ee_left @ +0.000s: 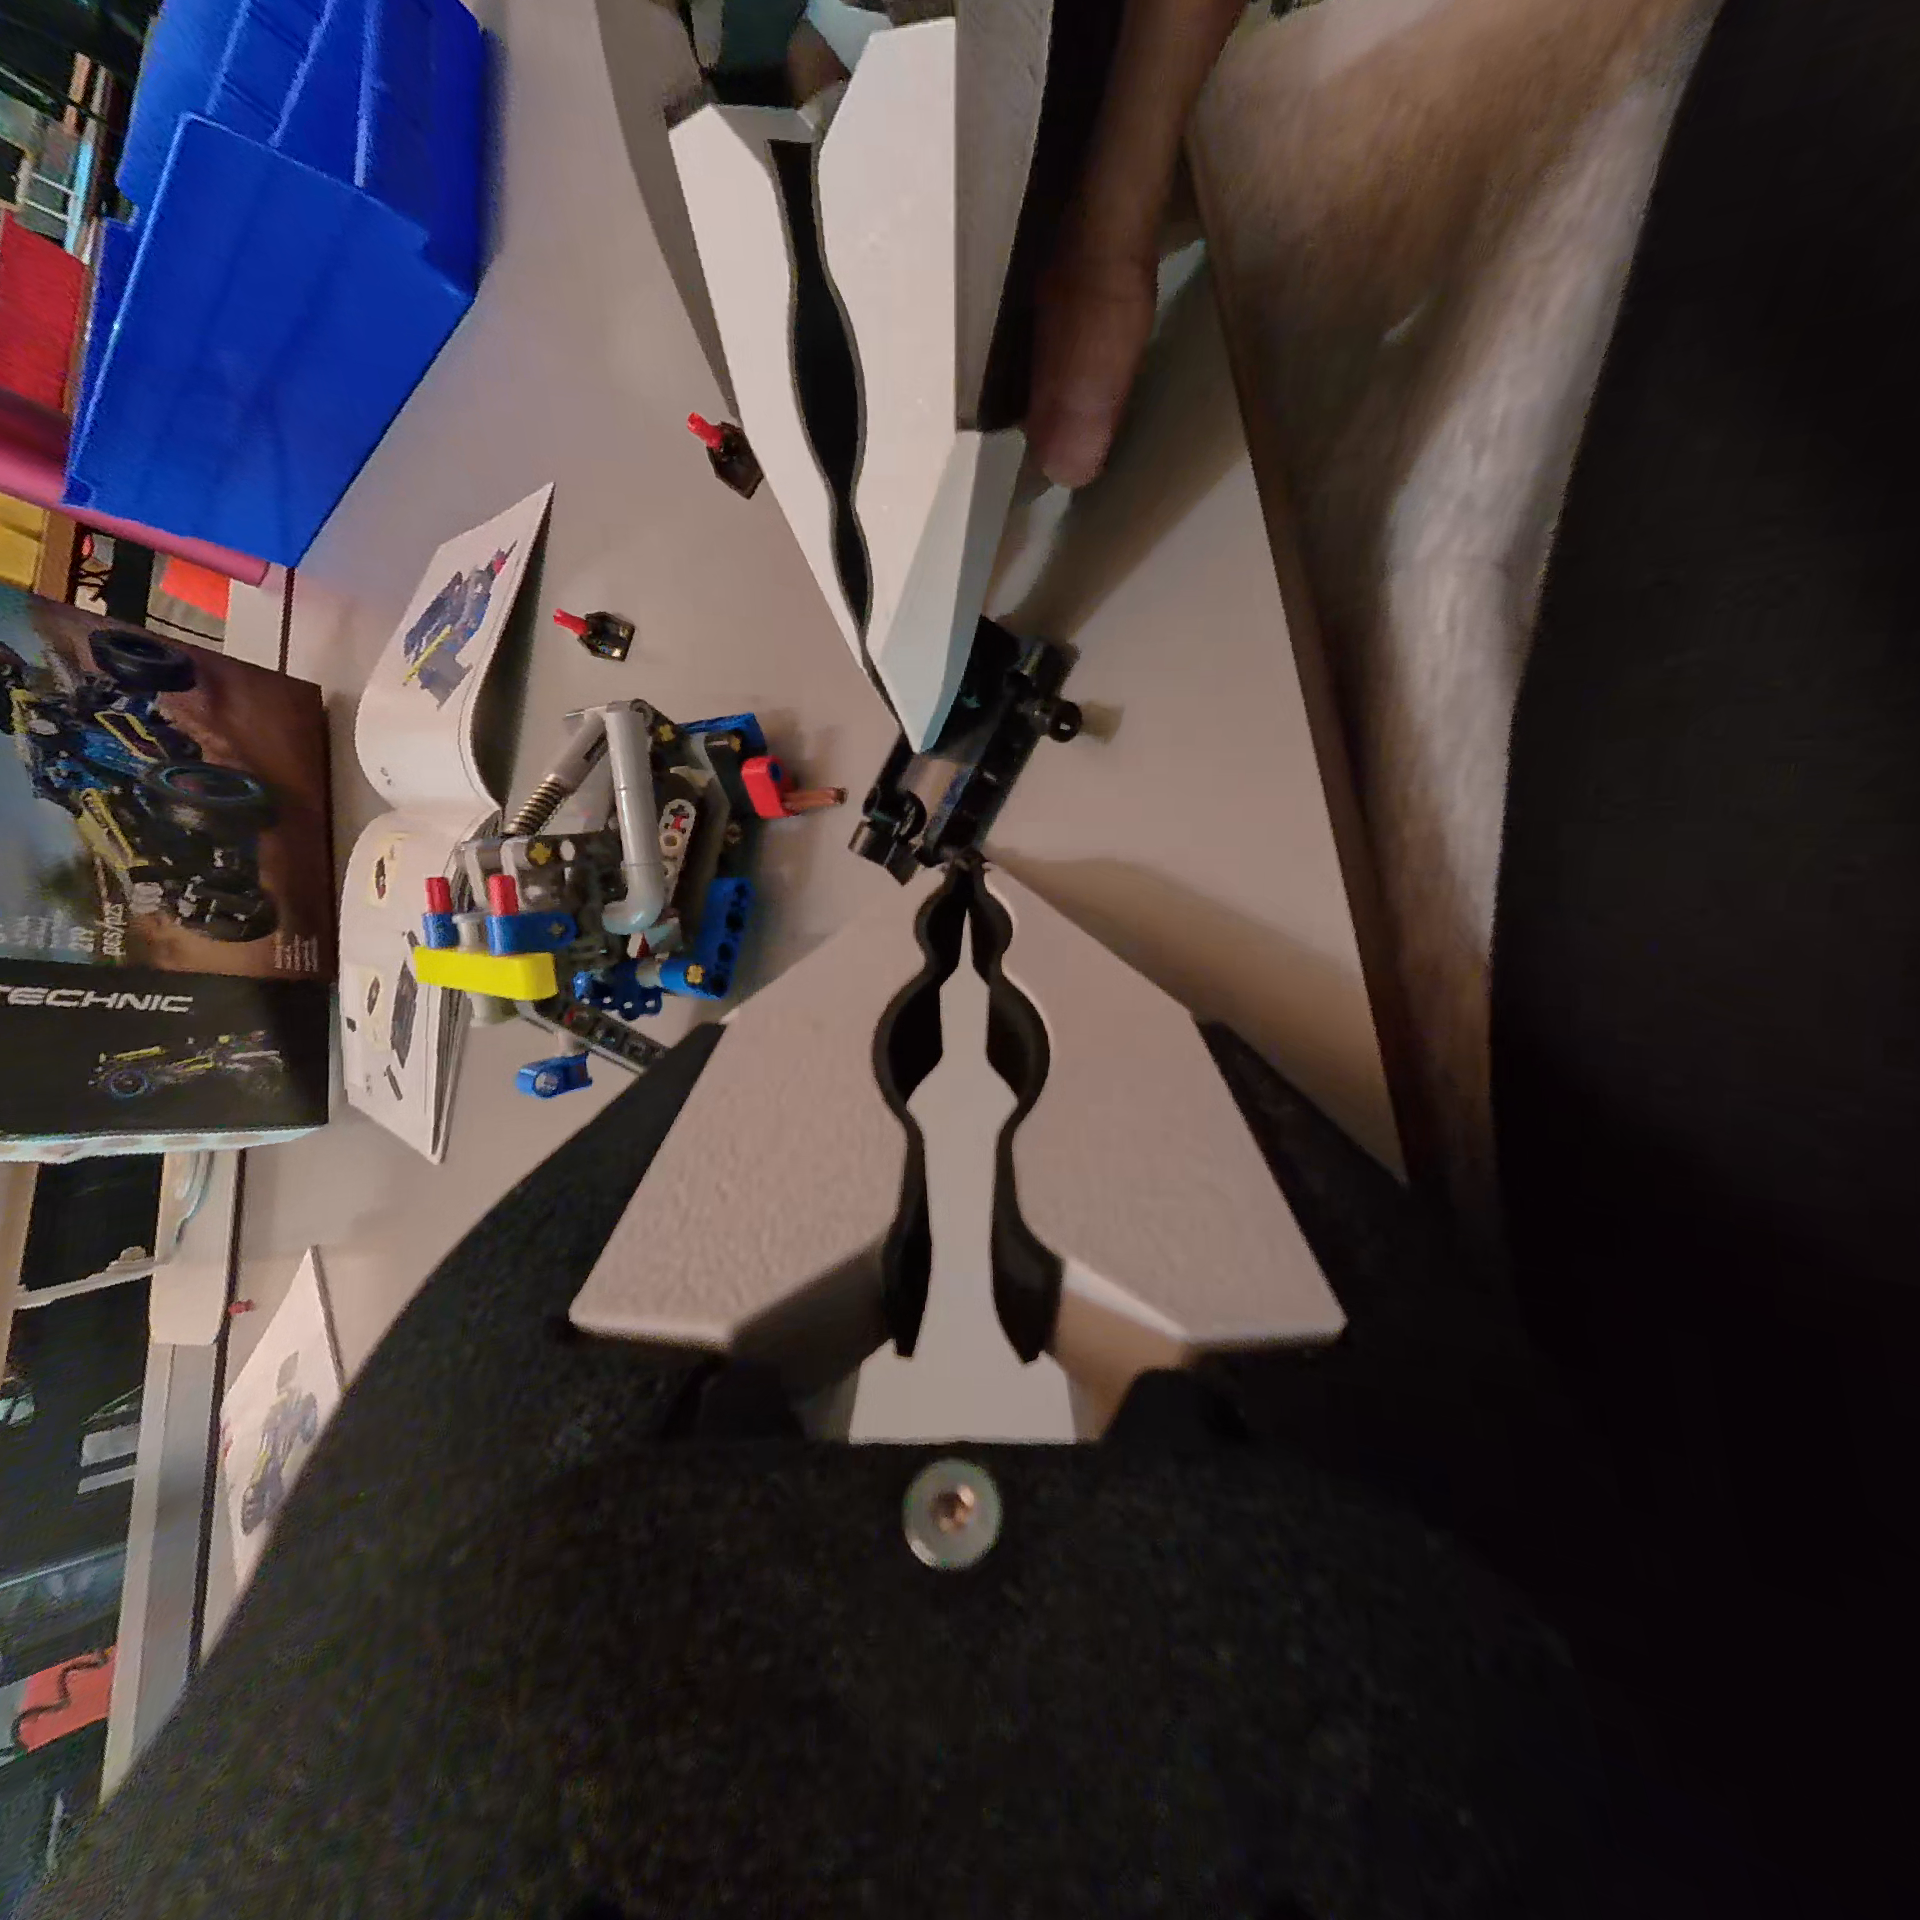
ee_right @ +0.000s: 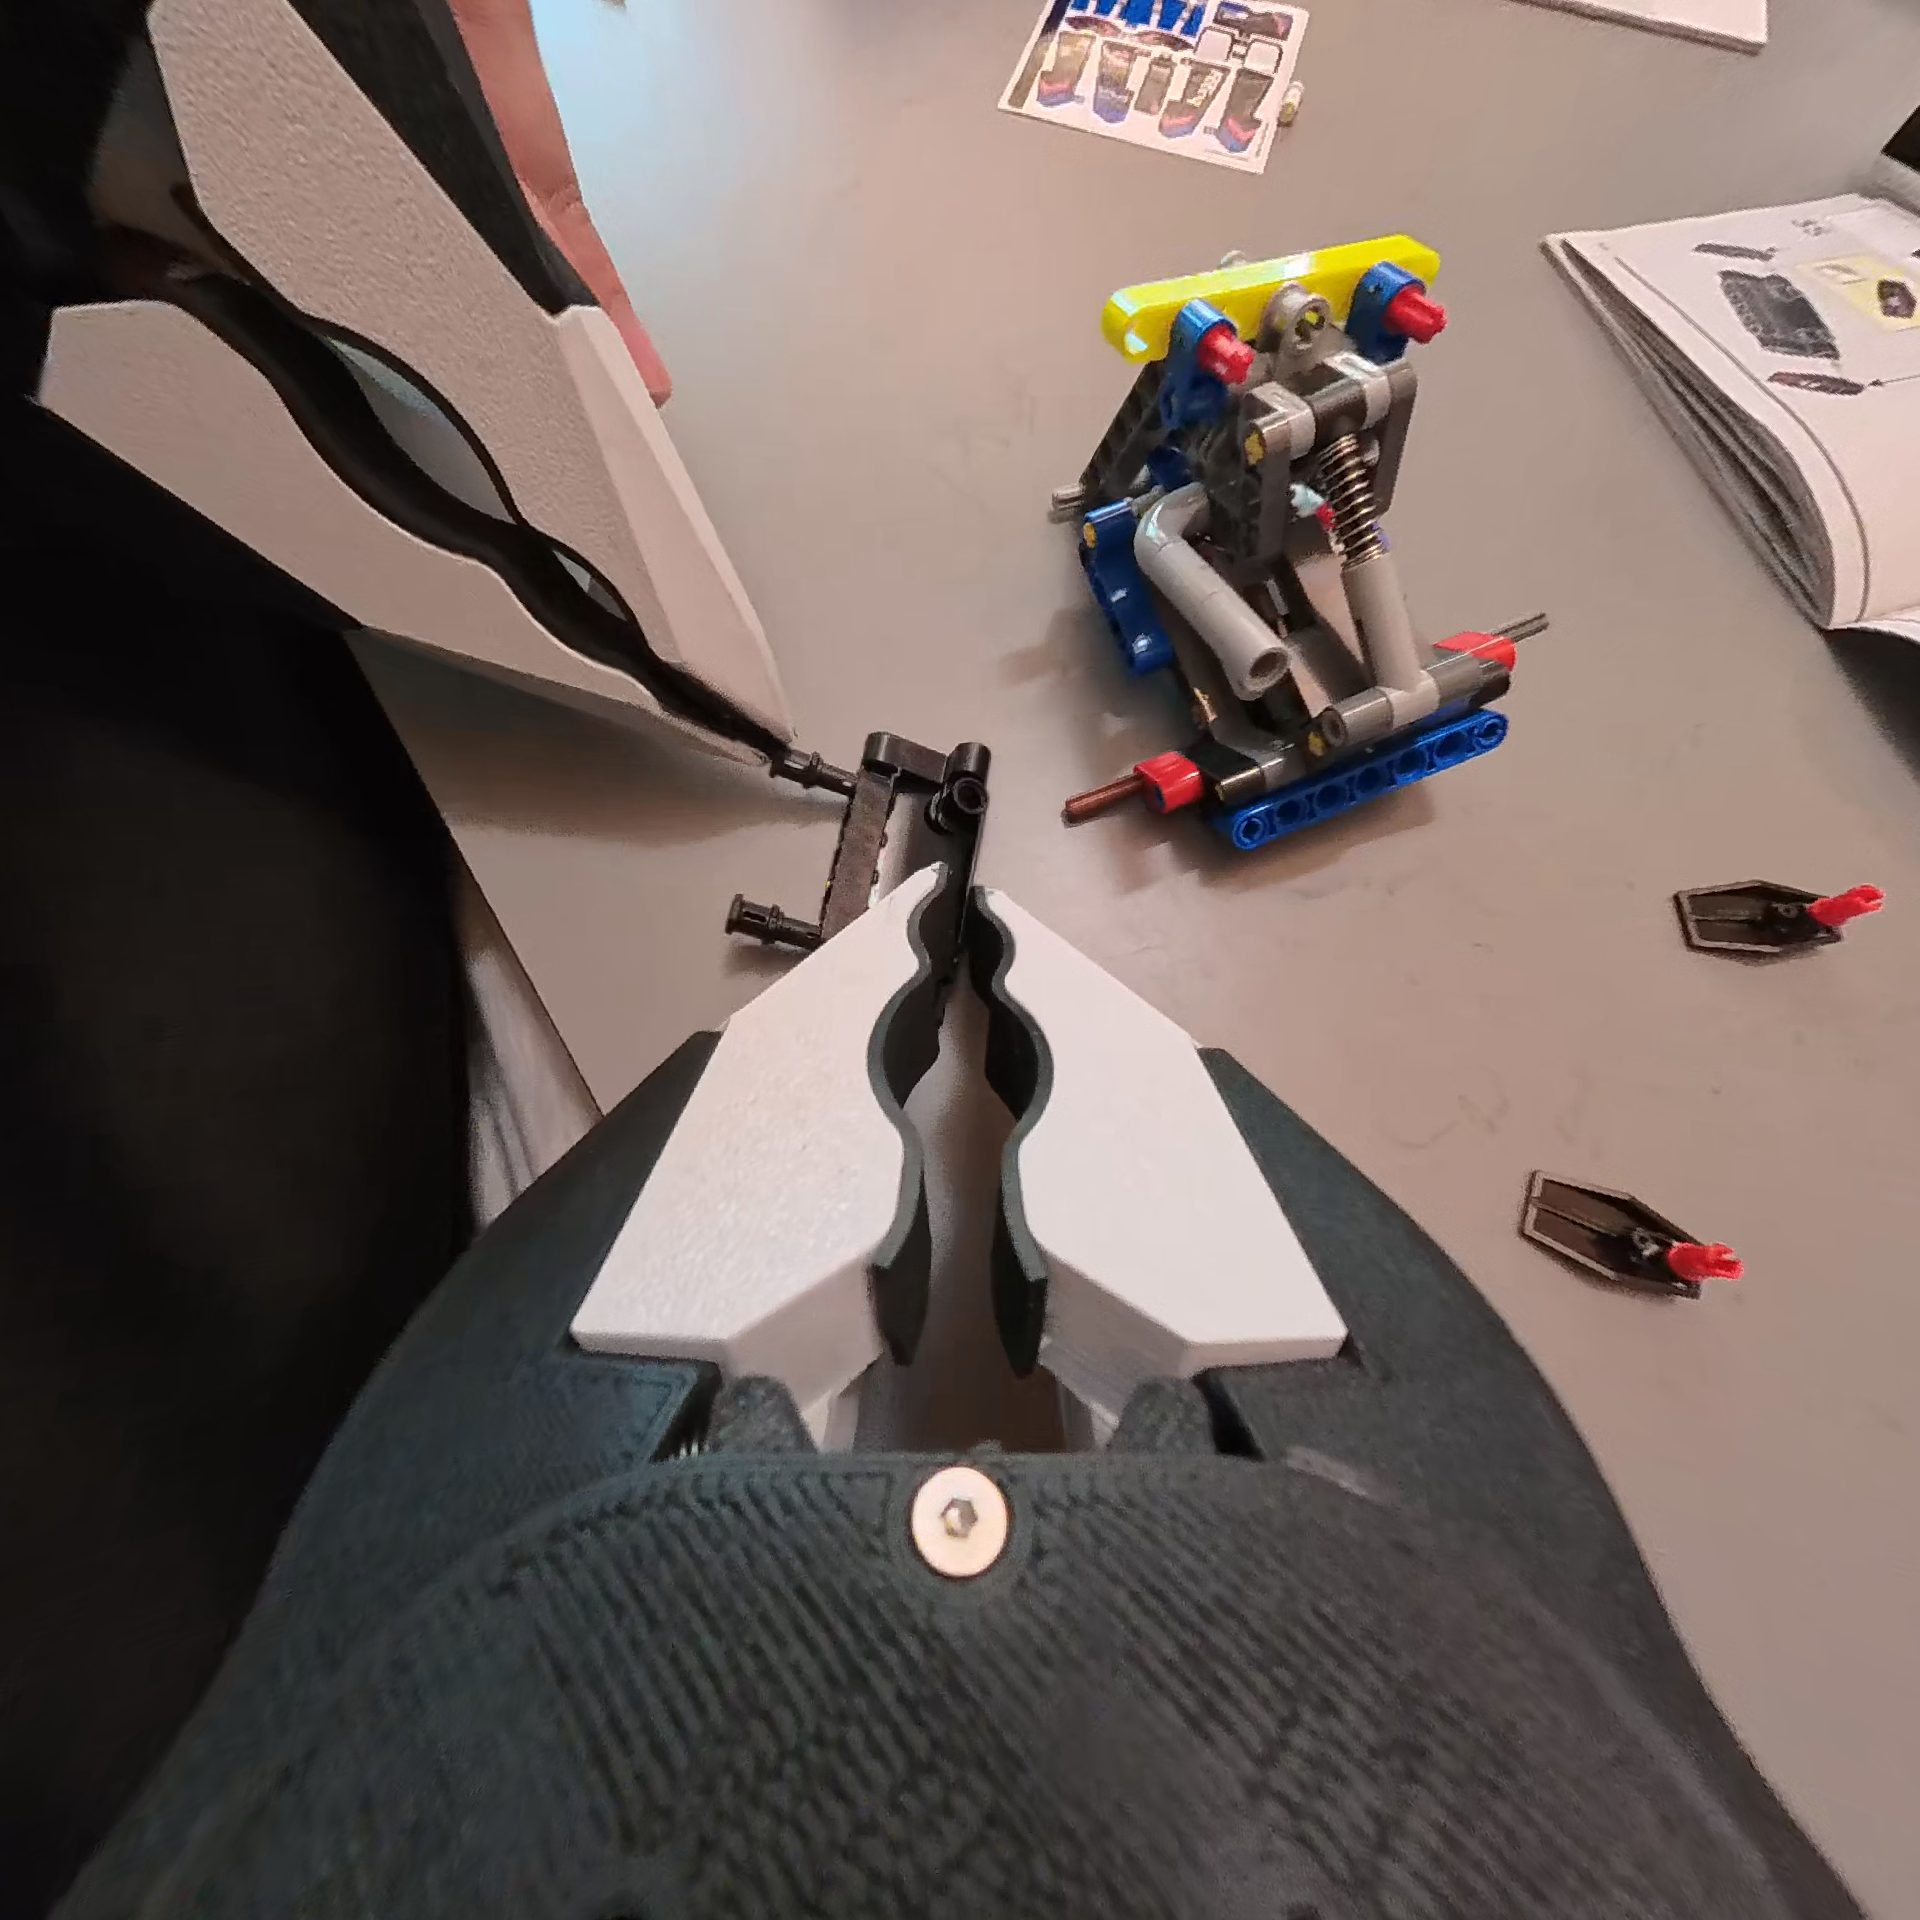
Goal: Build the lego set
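Note:
A small black frame of beams and pins (ee_right: pixel 847 831) is held just above the grey table (ee_right: pixel 1351 1039) between my two grippers. My right gripper (ee_right: pixel 956 899) is shut on one black beam of the frame. It comes in from the top of the left wrist view (ee_left: pixel 935 717). My left gripper (ee_left: pixel 961 868) is shut on the end of a black pin (ee_right: pixel 808 771) that sticks out of the frame's corner. It shows at the upper left of the right wrist view (ee_right: pixel 774 750). The frame also shows in the left wrist view (ee_left: pixel 961 774).
A half-built blue, grey and yellow model (ee_right: pixel 1299 540) stands on the table just beyond the frame. Two black pieces with red pins (ee_right: pixel 1756 914) (ee_right: pixel 1621 1236) lie at the right. An open booklet (ee_right: pixel 1766 395), a sticker sheet (ee_right: pixel 1153 78), the set's box (ee_left: pixel 156 883) and blue bins (ee_left: pixel 270 260) lie farther off. About 4 cm separates my left fingertips from my right.

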